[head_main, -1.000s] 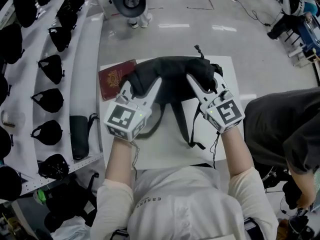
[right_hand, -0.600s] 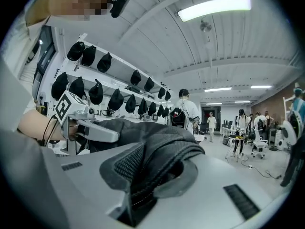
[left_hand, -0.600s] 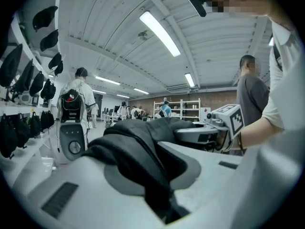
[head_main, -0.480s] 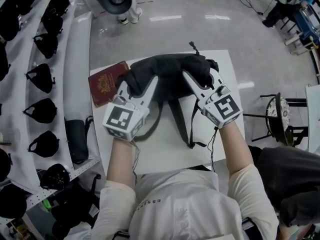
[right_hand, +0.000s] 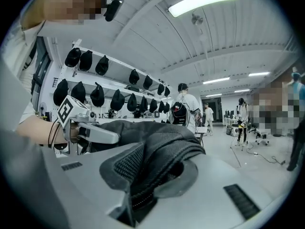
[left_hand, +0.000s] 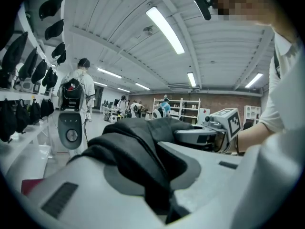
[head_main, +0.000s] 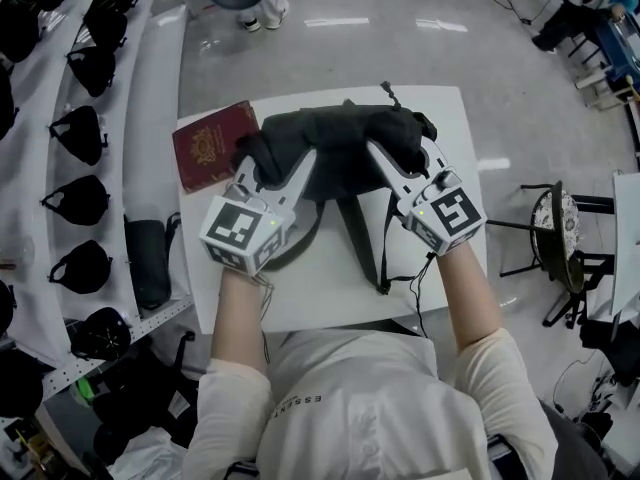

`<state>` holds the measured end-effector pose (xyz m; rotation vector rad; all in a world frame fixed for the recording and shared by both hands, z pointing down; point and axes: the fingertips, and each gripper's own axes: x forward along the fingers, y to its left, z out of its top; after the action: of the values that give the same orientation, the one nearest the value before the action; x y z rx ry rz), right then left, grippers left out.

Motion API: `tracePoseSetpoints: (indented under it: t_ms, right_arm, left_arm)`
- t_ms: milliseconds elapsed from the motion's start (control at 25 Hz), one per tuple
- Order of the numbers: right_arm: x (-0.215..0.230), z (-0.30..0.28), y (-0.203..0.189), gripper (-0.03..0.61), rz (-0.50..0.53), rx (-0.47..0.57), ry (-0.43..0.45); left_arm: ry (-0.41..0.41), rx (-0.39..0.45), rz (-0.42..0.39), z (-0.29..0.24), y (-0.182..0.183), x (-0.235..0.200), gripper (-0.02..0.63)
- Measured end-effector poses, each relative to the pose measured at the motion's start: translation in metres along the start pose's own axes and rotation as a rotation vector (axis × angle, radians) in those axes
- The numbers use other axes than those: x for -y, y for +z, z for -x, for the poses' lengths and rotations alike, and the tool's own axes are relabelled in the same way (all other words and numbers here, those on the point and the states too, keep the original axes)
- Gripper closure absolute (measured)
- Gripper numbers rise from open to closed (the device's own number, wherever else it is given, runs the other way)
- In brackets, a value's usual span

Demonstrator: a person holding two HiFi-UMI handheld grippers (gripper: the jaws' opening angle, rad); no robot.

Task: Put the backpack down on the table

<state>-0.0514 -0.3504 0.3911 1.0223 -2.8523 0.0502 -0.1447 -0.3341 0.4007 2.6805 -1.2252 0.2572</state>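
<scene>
A black backpack (head_main: pixel 335 143) stretches across the far half of the small white table (head_main: pixel 330 288), its straps (head_main: pixel 365 243) trailing toward me. My left gripper (head_main: pixel 272 166) is shut on the bag's left end; black fabric (left_hand: pixel 143 161) is pinched between its grey jaws. My right gripper (head_main: pixel 405 158) is shut on the bag's right end, with a padded mesh fold (right_hand: pixel 157 171) squeezed between its jaws. Each gripper view shows the other gripper (left_hand: pixel 214 130) (right_hand: pixel 83 128) across the bag.
A dark red booklet (head_main: pixel 212 145) lies at the table's far left corner. White shelves (head_main: pixel 60 168) with several black bags run along the left. A black pouch (head_main: pixel 148 263) lies on a shelf beside the table. A stool (head_main: pixel 560 238) stands at the right. People walk in the hall beyond.
Both grippers have sunk with the backpack toward the table, still shut on its ends. The person in dark clothing at the right has left the view.
</scene>
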Motion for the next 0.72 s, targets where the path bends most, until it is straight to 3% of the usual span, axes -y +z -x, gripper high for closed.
tracePoseSetpoints:
  t_ms: [720]
  right_arm:
    - [-0.046, 0.054, -0.038, 0.479, -0.102, -0.053, 0.002]
  left_arm:
    - [-0.001, -0.025, 0.096, 0.04, -0.048, 0.055, 0.537]
